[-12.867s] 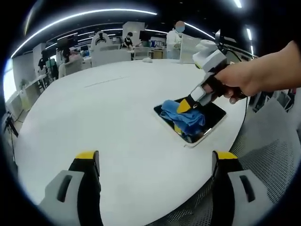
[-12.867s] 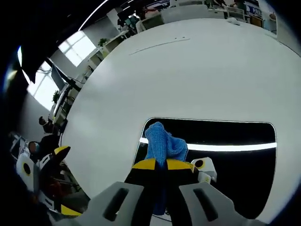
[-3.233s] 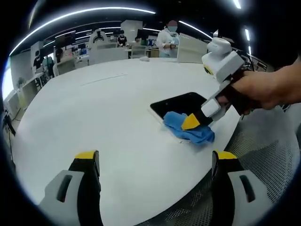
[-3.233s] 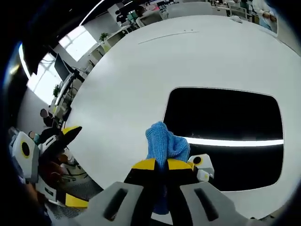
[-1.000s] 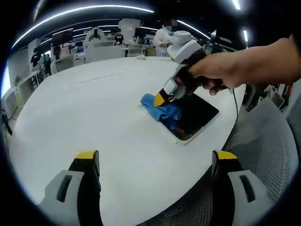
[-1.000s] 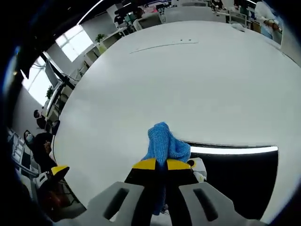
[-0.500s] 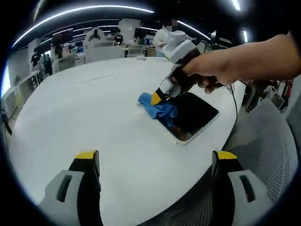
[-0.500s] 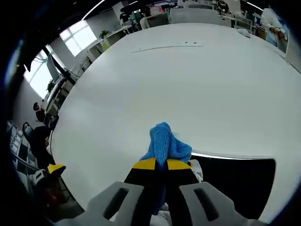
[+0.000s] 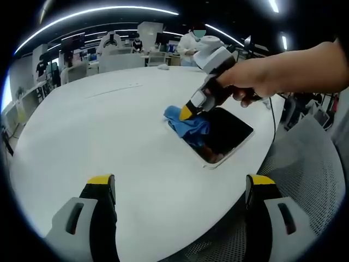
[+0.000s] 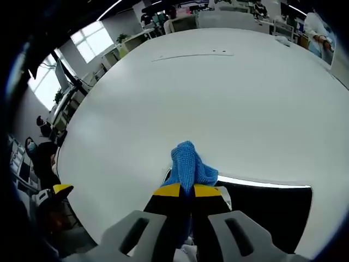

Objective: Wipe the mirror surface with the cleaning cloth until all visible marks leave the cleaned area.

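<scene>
Right gripper view: right gripper (image 10: 184,191) clamps blue cloth (image 10: 188,164) at mirror (image 10: 262,210) corner, frame centre. Left gripper (image 9: 180,188) wide, empty. Risk: cloth overruns onto bench (image 10: 218,98), marks missed; mirror near bench edge may slide.

In the left gripper view, the mirror (image 9: 221,136) lies flat on the table (image 9: 109,131), near the table's right edge and well right of centre. The cleaning cloth (image 9: 188,123) sits on the mirror's far-left corner, partly spilling onto the table beside it. The right gripper (image 9: 186,113) comes in from the right, held by a hand (image 9: 272,82), with its tips on top of the cloth. A mesh chair (image 9: 305,180) stands right of the table, just beyond the mirror. The left gripper (image 9: 180,188) hangs over the table's near edge, well apart from the mirror. Desks and people stand far behind the table

In the right gripper view, the cloth (image 10: 188,166) lies between the right gripper (image 10: 182,190) jaws at the mirror's (image 10: 267,210) left corner, the mirror stretching rightward
</scene>
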Motion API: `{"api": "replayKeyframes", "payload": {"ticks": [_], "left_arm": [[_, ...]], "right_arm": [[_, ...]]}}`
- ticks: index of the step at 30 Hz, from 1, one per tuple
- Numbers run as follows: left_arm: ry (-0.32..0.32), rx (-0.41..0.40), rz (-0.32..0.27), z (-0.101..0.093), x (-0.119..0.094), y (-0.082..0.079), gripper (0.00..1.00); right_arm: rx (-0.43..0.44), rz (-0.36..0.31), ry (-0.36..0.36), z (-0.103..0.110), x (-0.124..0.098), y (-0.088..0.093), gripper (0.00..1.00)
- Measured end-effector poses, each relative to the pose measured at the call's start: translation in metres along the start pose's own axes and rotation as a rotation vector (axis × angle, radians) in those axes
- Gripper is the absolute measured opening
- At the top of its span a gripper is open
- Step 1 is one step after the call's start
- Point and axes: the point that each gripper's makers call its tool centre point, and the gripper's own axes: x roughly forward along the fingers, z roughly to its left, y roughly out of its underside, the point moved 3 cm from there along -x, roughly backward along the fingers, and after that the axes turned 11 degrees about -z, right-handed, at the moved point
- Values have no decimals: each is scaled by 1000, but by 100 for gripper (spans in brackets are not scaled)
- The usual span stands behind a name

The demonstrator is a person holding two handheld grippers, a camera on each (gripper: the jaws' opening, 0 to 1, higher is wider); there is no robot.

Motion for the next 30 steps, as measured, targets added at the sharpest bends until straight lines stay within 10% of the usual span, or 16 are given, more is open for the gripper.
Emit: {"api": "replayKeyframes", "payload": {"ticks": [30], "left_arm": [[33, 4, 3, -4, 3, 3, 99]], "right_arm": [[85, 14, 47, -35, -15, 3, 1]]}}
